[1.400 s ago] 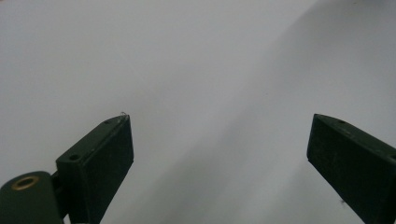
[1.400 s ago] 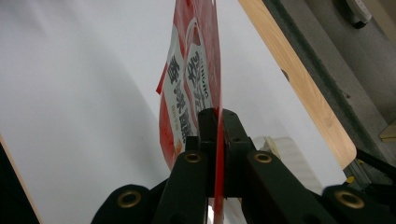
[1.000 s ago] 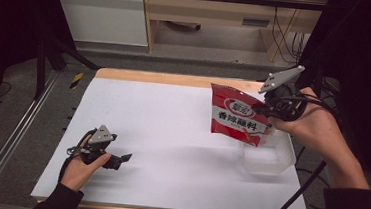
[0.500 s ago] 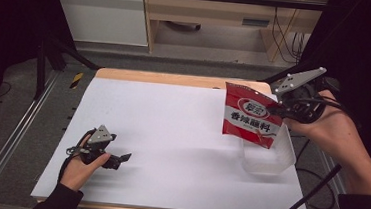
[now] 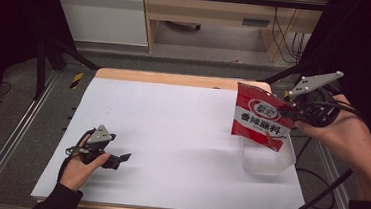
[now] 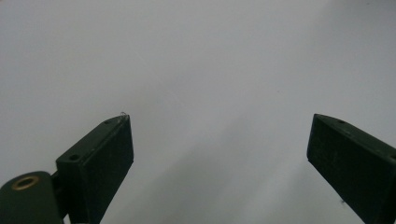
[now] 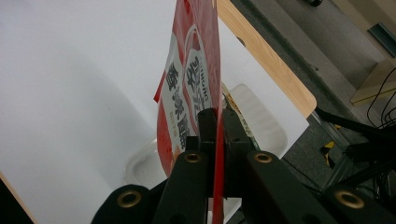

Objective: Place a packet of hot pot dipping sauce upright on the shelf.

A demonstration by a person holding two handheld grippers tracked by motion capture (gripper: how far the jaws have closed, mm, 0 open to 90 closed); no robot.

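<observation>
The right gripper (image 7: 215, 122) is clamped tight on the edge of a red seasoning packet (image 7: 191, 88), the thin foil being pinched between the two black jaws in the right gripper view. The packet (image 5: 260, 118) is held in the air at the right side of the table, hanging roughly upright with its printed face turned toward the person, and its lower edge is seen just above a clear plastic container (image 5: 265, 158) that stands on the white table surface (image 5: 172, 118). In the right gripper view the container (image 7: 252, 119) is seen behind and below the packet. The right hand (image 5: 344, 134) is wrapped around the gripper body, with the grey three-cornered plate (image 5: 315, 83) pointing up. The left gripper (image 6: 217, 154) is seen with jaws spread wide and nothing between them, only white surface ahead. In the high view it (image 5: 119, 158) rests low at the near left of the table, held by the left hand (image 5: 80, 169), well apart from the packet.
</observation>
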